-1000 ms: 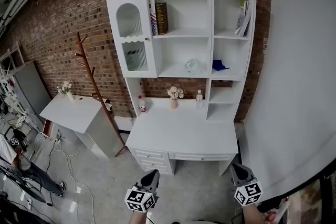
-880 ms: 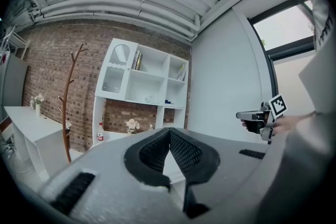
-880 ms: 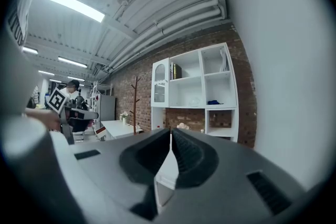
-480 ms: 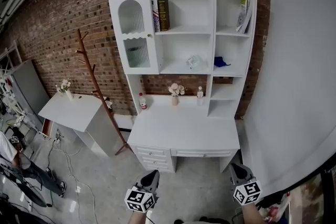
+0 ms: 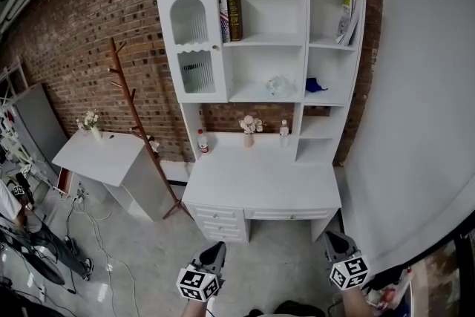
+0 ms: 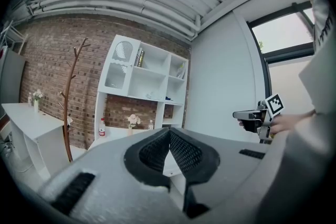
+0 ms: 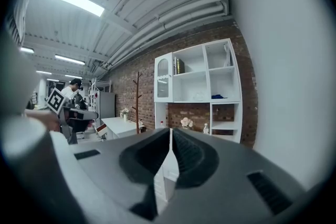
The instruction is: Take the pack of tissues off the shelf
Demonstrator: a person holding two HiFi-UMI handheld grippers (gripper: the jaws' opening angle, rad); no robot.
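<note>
Pack of tissues (image 5: 278, 87): pale bundle on the middle shelf of the white hutch (image 5: 304, 48), left of a blue object (image 5: 315, 85). My left gripper (image 5: 214, 249) and right gripper (image 5: 332, 238) are empty, fingers pressed together, well short of the desk (image 5: 260, 178). I judge this the approach. Next, I close in, raise one gripper and spread its fingers around the pack.
</note>
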